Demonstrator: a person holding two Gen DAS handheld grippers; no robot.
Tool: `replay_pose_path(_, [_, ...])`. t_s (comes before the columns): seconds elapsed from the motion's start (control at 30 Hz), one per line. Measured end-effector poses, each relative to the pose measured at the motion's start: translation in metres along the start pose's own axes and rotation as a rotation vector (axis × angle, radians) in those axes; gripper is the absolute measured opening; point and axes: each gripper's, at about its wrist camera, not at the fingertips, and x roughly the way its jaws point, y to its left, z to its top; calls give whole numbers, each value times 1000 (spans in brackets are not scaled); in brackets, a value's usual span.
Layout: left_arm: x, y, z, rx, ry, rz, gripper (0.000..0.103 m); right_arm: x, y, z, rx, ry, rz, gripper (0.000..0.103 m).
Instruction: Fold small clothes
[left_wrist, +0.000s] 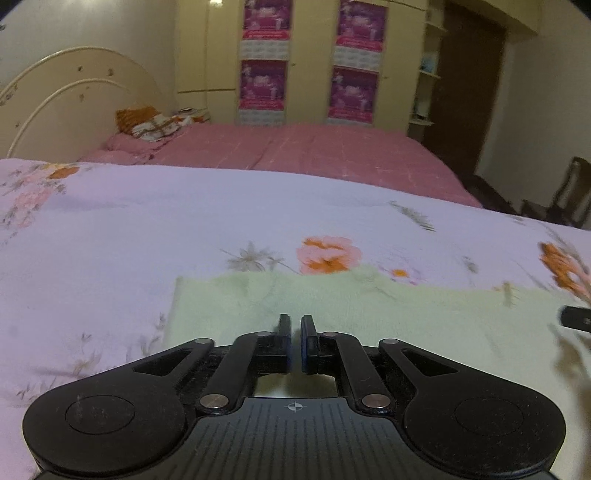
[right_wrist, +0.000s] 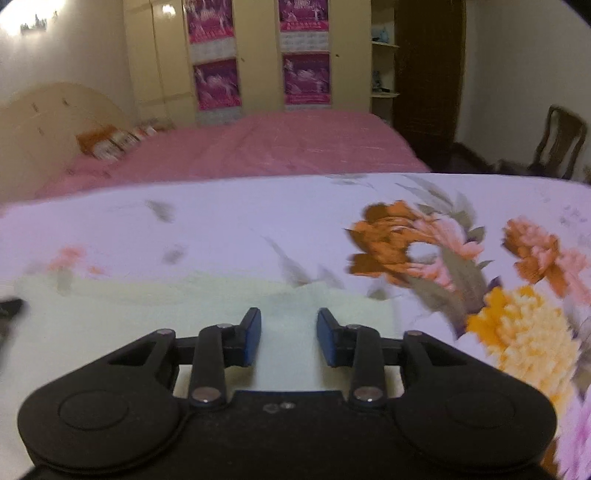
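So the pale green cloth is lying flat on the floral bedspread, right under both grippers, with its long axis running side to side across both views. The left gripper sits over the cloth's left part, jaws nearly closed with just a thin slit between them, and I can't see any fabric pinched in there. The right gripper is over the right part, near the right-hand edge of the cloth, jaws standing clearly apart and holding nothing. Each one is about equally close to its own end, so my guess is the next move is a grab at the near edge, which is hidden under the gripper bodies. The right view is pretty motion-blurred, so the cloth's far edge looks smeary there. Further back is the pink bed, then the wardrobe with posters.
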Motion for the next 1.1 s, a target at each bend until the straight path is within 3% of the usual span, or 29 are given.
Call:
replay_pose_path(0.17, [-31,-5,-21,13,24,-58,6,-31,34,-18,-21,8,149,36])
replay_pose_path(0.23, [-39,-10,-28,38,25,-78,36,-37,45,-25,-23,17,175,36])
replay_pose_path(0.27, [-42,-13,-32,52,19,-79,74,-39,50,-27,-28,21,184,36])
replay_pose_path(0.3, [-44,-15,-35,62,13,-66,92,-40,55,-30,-40,25,190,36])
replay_pose_path(0.47, [-32,2,-41,20,41,-4,92,-28,67,-44,-127,47,107,36])
replay_pose_path(0.67, [-44,9,-43,9,57,2,92,-37,61,-43,-88,56,74,37])
replay_pose_path(0.93, [-77,0,-57,29,55,-23,93,-76,77,-62,-59,43,161,41])
replay_pose_path(1.1, [-81,-1,-79,46,89,-5,93,-80,94,-85,-110,86,149,41])
